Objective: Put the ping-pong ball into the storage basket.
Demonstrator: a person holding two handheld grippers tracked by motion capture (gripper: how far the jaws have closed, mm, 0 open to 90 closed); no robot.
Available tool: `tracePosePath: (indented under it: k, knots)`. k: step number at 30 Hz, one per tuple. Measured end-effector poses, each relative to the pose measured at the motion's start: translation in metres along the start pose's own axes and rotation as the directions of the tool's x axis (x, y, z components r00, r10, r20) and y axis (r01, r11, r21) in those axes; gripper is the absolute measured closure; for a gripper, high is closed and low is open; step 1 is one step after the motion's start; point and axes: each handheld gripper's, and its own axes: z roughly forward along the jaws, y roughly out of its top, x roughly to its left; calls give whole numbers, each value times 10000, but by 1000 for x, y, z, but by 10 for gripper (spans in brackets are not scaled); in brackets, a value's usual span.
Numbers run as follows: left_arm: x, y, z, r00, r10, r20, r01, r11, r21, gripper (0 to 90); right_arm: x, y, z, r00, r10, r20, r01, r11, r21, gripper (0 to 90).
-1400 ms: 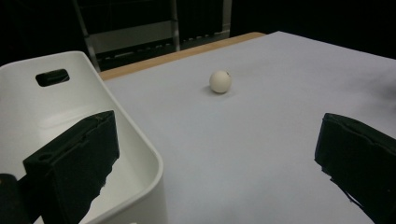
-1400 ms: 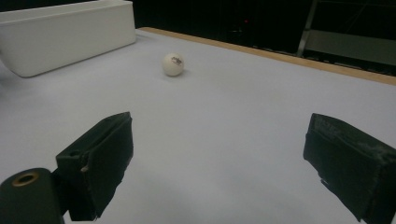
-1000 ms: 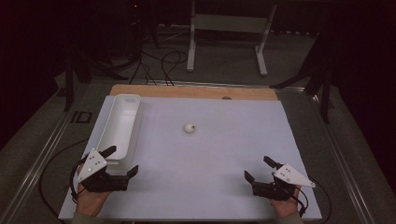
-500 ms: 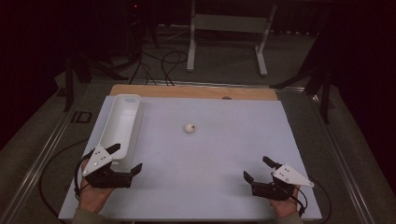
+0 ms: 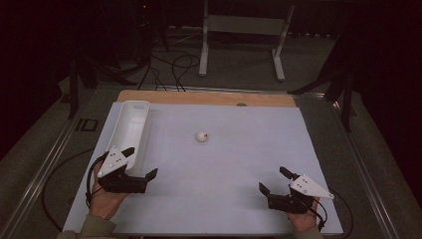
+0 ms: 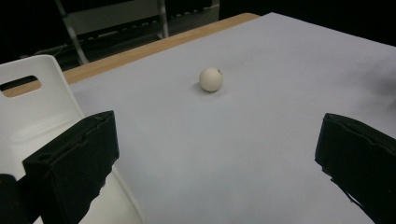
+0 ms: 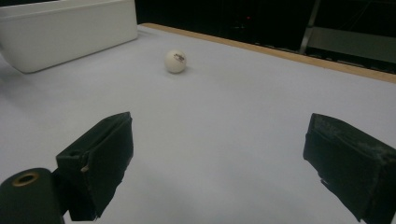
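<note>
A small white ball (image 5: pixel 201 137) lies alone on the white table sheet (image 5: pixel 224 164), a little beyond the centre. My left gripper (image 5: pixel 142 161) is held open at the near left, beside the near end of a long white bin (image 5: pixel 130 130). The right gripper (image 5: pixel 271 178) is open at the near right, low over the sheet. In the left gripper view the ball (image 6: pixel 211 79) lies ahead between the wide-apart jaws of the gripper (image 6: pixel 217 130), with the bin (image 6: pixel 32 107) at the left. In the right gripper view the ball (image 7: pixel 175 61) is ahead and left of centre; that gripper (image 7: pixel 219 128) holds nothing.
The bin runs along the sheet's left side and looks empty. A wooden strip (image 5: pixel 209 97) borders the far edge of the table. Beyond it are a metal stand (image 5: pixel 244 30) and cables on the dark floor.
My left gripper has moved forward and slightly right, up beside the near end of the bin. The right gripper and the ball have stayed where they were.
</note>
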Motion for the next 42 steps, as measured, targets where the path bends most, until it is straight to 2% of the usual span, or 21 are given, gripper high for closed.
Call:
tracePosePath:
  k: [13,22,42]
  knots:
    - [-2,10,15,9999,80,65,-80,10000,-2,2,0,0,1,10000,-10,-14,10,10000,73,84]
    - [-5,17,23,9996,268,107,-271,9993,265,2,0,0,1,10000,-18,-11,18,9999,101,84]
    - [-9,32,38,9993,360,128,-369,9966,741,2,0,-1,2,10000,-32,-8,32,9999,152,84]
